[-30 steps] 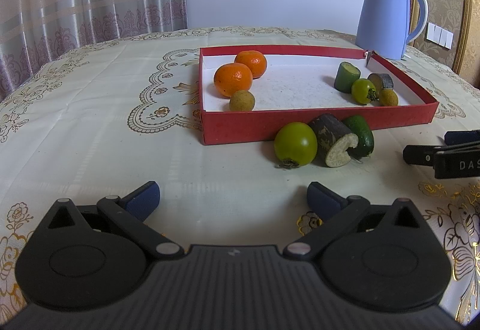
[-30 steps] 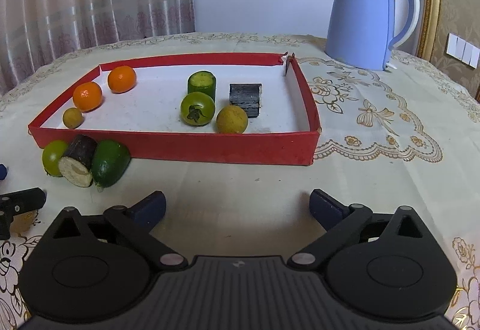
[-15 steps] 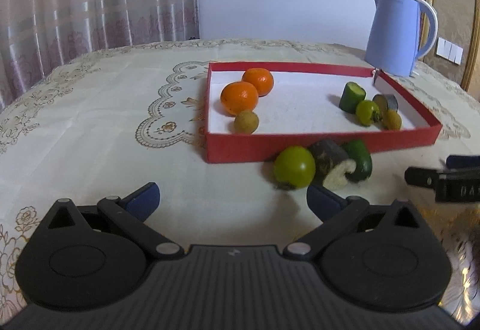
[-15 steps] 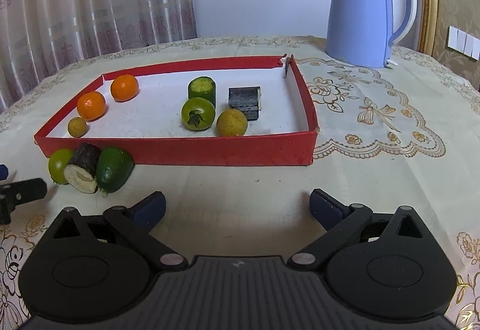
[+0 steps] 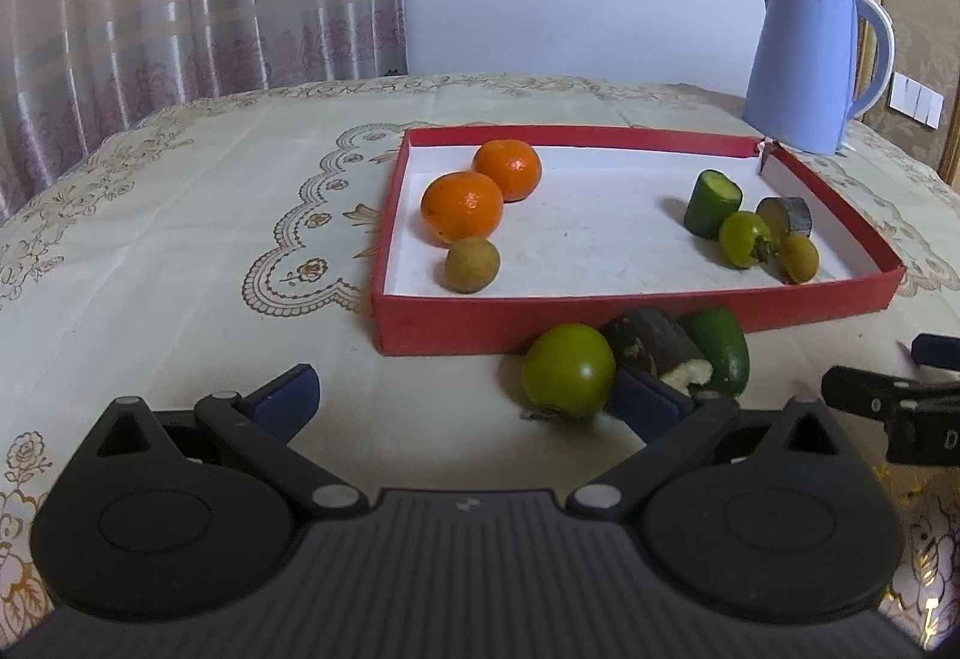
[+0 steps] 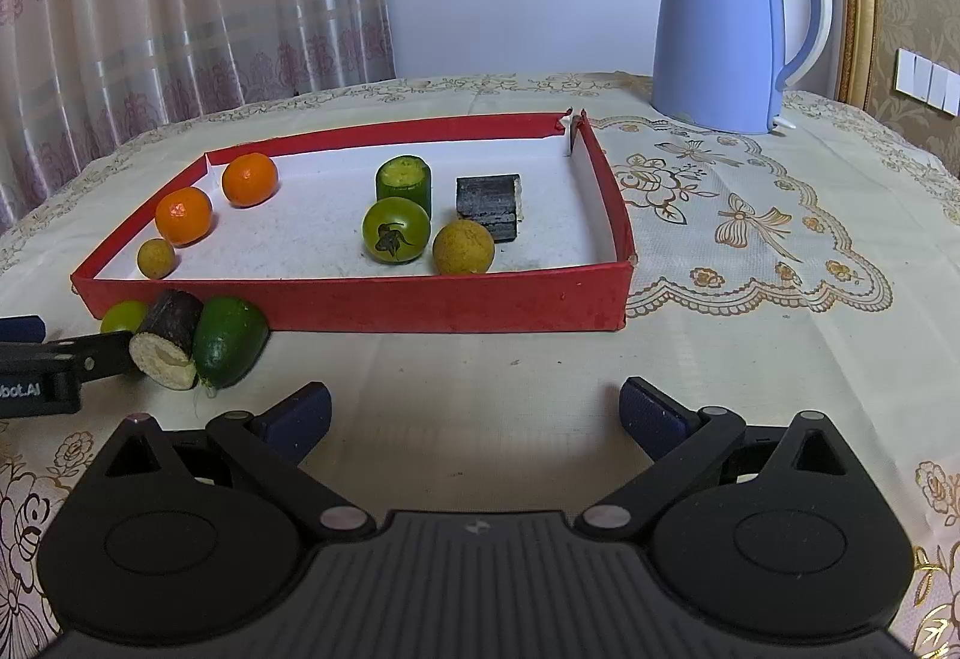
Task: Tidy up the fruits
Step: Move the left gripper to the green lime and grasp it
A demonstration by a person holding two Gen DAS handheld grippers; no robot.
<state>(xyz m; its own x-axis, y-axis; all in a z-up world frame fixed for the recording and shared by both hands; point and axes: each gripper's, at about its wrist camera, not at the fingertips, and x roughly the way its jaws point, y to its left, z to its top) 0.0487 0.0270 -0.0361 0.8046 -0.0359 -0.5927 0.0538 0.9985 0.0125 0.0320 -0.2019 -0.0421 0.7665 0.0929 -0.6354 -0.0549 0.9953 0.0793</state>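
Note:
A red tray (image 5: 630, 308) (image 6: 384, 304) holds two oranges (image 5: 462, 208) (image 6: 183, 215), a small brown fruit (image 5: 471, 264), a green cylinder piece (image 6: 404, 182), a green tomato (image 6: 396, 229), a dark block (image 6: 487, 206) and a yellow-brown fruit (image 6: 463, 247). On the cloth in front of the tray lie a green round fruit (image 5: 567, 369) (image 6: 123, 316), a dark cut stick (image 5: 657, 351) (image 6: 168, 340) and a green oval fruit (image 5: 720, 350) (image 6: 230, 341). My left gripper (image 5: 465, 398) is open, its right finger beside the green round fruit. My right gripper (image 6: 474, 413) is open and empty above bare cloth.
A blue kettle (image 5: 810, 62) (image 6: 738, 26) stands behind the tray's far right corner. The table has an embroidered cream cloth (image 5: 180, 251). Curtains hang behind on the left. Each gripper shows at the edge of the other's view.
My left gripper has moved forward and right toward the three fruits outside the tray; its right finger now reaches the green round fruit. The right gripper has shifted slightly.

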